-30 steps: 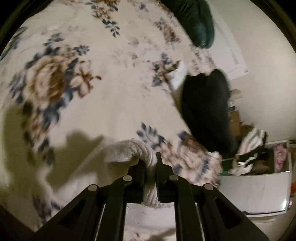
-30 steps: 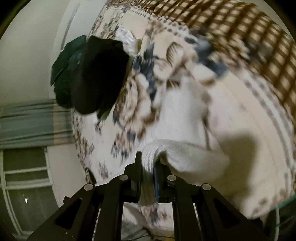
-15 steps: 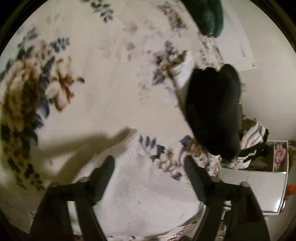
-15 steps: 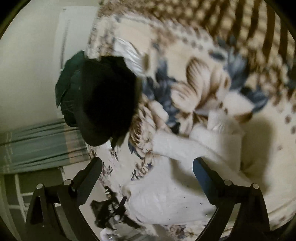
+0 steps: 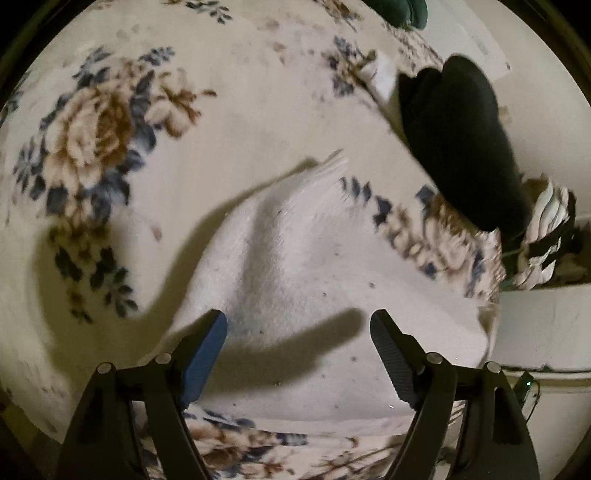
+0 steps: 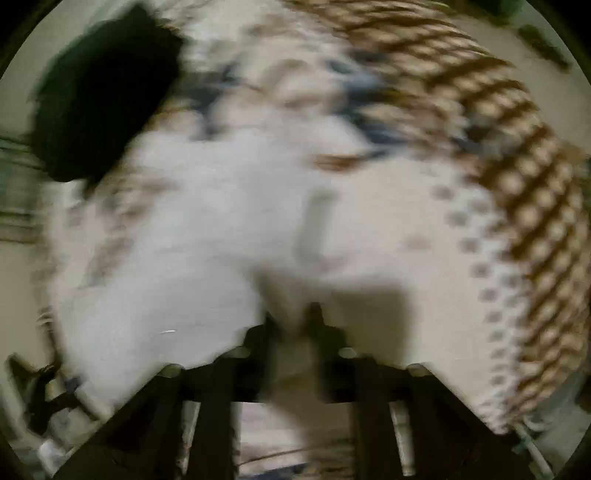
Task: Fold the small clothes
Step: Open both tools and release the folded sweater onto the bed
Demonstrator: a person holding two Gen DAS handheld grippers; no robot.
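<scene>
A small white knit garment (image 5: 303,266) lies on the floral blanket (image 5: 229,122), humped in the middle, with a ribbed edge at its far tip. My left gripper (image 5: 298,343) is open and empty just above the garment's near part. The right wrist view is heavily blurred: the same white garment (image 6: 207,236) spreads in front of my right gripper (image 6: 295,317), whose jaws stand close together with white fabric between them.
A black garment (image 5: 461,140) lies at the bed's far right edge and shows in the right wrist view (image 6: 103,92) too. A dark green cloth (image 5: 399,11) lies beyond it. A white box (image 5: 543,325) with striped clothes (image 5: 546,229) stands beside the bed. A brown checked blanket (image 6: 509,129) lies at right.
Both grippers let go of the white garment and opened. The left stays open over it. The right has since closed again on a fold of the white fabric and is moving fast.
</scene>
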